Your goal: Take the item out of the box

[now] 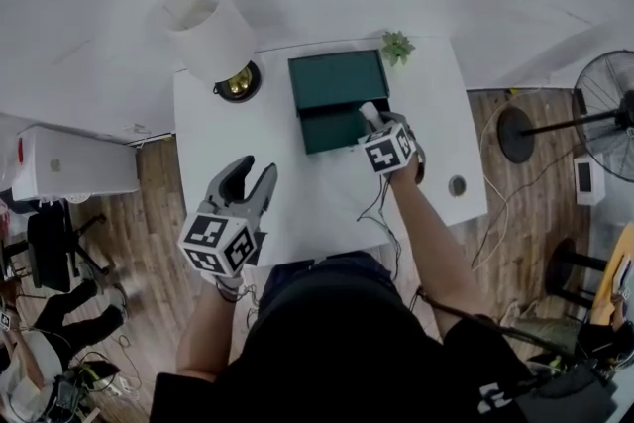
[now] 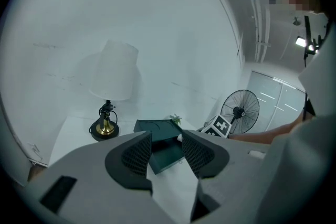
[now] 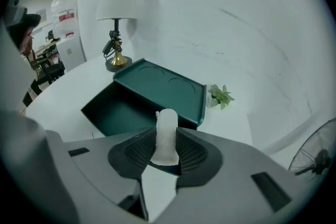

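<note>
A dark green box (image 1: 319, 130) lies open on the white table (image 1: 218, 134), its lid (image 1: 337, 79) folded back behind it. My right gripper (image 1: 377, 121) is at the box's right edge, shut on a white rounded item (image 1: 369, 111). In the right gripper view the white item (image 3: 167, 134) stands upright between the pads (image 3: 190, 150), with the empty box interior (image 3: 118, 110) behind it. My left gripper (image 1: 252, 177) hovers open over the table's front left with nothing between its jaws. In the left gripper view the left gripper (image 2: 165, 150) looks toward the box (image 2: 165, 152).
A lamp with a white shade (image 1: 212, 39) and brass base (image 1: 239, 82) stands at the table's back left. A small green plant (image 1: 397, 46) sits at the back right. A small round object (image 1: 457, 184) lies near the right edge. A floor fan (image 1: 604, 114) stands to the right.
</note>
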Motion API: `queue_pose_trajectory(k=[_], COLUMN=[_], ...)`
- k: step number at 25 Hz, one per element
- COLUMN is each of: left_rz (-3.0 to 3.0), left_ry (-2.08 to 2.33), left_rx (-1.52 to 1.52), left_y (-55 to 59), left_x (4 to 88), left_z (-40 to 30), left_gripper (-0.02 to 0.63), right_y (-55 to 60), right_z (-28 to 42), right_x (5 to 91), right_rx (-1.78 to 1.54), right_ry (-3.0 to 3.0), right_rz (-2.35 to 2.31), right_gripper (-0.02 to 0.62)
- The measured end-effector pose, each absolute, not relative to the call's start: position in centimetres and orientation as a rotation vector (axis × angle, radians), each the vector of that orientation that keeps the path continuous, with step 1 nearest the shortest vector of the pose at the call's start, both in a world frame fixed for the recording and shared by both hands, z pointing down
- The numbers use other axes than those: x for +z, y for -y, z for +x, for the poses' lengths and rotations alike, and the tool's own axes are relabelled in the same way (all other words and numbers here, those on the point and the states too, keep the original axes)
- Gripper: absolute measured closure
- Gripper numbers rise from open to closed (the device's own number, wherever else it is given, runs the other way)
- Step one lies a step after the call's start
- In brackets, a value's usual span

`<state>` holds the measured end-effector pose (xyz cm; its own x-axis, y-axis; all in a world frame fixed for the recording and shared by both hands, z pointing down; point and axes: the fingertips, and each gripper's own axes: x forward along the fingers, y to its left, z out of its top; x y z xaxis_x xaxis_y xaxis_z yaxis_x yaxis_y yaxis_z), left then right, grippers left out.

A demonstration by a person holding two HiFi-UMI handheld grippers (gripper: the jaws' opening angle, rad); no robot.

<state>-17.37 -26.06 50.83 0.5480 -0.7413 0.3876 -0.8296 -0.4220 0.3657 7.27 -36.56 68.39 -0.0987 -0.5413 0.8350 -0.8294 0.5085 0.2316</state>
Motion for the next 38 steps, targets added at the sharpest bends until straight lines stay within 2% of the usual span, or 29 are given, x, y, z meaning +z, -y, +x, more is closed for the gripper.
queue_pose_trajectory(k=[23,30,38], left_rz=[2.392,2.44,2.524], left_ry=[1.307,1.339,1.431], left_rx=[0.157,0.127,0.025], left_y=[22.4,22.8,24.7], left_x=[45.2,42.7,37.0], left_z=[-16.0,-16.0,-17.2], left_gripper=[0.43,0.43,0.431], right_y=[30.2,28.7,26.8], right_z=[2.2,2.6,4.0], right_x=[43.1,37.4,32.4], right_rx=[0.296,0.311,0.18], right_ry=[2.64,2.832,2.907], right_rz=[1.41,1.448,1.494], right_gripper=[0.474,0.474,0.474])
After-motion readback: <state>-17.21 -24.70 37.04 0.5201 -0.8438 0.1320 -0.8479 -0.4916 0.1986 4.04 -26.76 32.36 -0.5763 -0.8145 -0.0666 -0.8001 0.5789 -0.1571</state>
